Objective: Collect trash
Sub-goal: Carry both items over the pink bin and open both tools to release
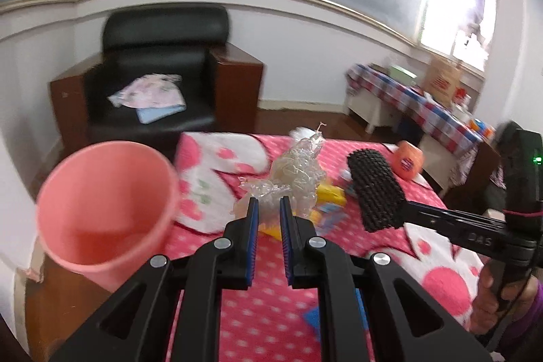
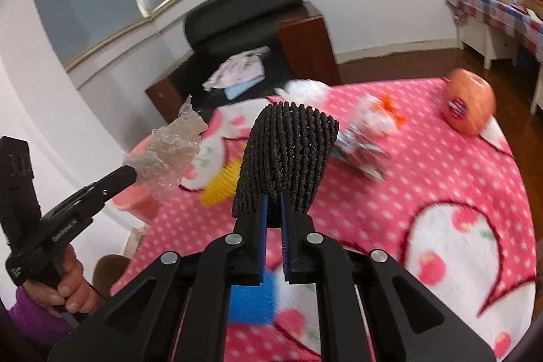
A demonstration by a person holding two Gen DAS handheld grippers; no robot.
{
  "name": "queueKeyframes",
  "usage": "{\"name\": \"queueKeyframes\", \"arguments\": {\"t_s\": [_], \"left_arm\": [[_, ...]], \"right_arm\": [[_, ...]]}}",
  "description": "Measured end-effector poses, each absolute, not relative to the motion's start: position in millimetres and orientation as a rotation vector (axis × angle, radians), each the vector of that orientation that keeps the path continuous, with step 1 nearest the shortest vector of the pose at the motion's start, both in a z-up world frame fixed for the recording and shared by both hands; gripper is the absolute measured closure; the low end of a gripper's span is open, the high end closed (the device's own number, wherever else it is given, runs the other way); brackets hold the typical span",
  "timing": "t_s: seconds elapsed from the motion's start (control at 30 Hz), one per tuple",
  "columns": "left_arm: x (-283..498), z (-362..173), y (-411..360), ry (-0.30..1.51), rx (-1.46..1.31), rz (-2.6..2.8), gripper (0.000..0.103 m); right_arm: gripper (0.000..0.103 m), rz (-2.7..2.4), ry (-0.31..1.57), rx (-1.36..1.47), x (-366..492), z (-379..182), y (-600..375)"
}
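A pink blanket with white dots covers the surface, which stands in a room with a black armchair, a wooden floor and a checked-cloth side table. A pink bin sits at the surface's left edge. Yellow and blue items behind the wrap are blurred and partly hidden, as is the crumpled white wrapper. The left gripper has its jaws clamped on clear plastic wrap, held above the blanket. The right gripper has its jaws closed on a black foam mesh sleeve, lifted clear.
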State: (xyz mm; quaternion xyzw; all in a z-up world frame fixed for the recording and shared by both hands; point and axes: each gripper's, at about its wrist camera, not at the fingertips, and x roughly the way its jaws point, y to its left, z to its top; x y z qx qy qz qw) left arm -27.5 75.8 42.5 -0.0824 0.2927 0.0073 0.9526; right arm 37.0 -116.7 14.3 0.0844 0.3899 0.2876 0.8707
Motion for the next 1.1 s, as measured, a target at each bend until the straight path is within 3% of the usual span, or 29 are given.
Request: {"name": "queueKeyframes", "arguments": {"t_s": [0.5, 0.8, 1.1], "left_arm": [[-49.8, 44.2, 176.8, 0.557, -0.215, 0.333, 0.091], [-56.0, 27.4, 206.9, 0.600, -0.234, 0.415, 0.091], [-53.3, 14.5, 219.1, 0.631, -0.257, 0.454, 0.089]], "right_arm": [[0.095, 0.902, 0.816, 0.094, 61.9, 46.1, 19.4], [0.095, 0.998, 0.882, 0.036, 65.1, 29.6, 97.8], [0.095, 1.006, 0.949, 0.043, 73.4, 7.1, 117.6]]}}
